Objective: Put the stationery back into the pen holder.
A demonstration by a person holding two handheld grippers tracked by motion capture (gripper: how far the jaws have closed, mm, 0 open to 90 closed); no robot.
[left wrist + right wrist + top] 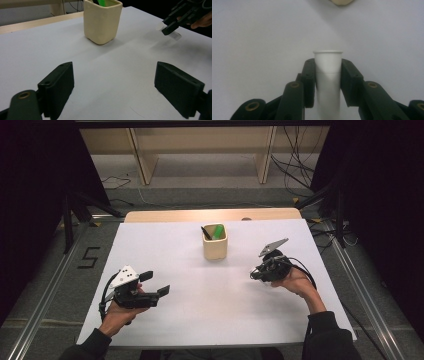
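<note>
A cream square cup stands at the table's middle back, with a green marker and a black pen sticking out of it. My right gripper hovers to the cup's right and nearer me, shut on a white tube whose flat end pokes past the jaws. In the left gripper view that tube shows in the right gripper at the upper right. At the front left, my left gripper stands open with nothing between its jaws, pointing toward the cup.
A white sheet covers the table, and a strip of wooden tabletop shows at its far edge. Beyond it are wooden shelf legs and cables on the floor. Dark curtains flank both sides.
</note>
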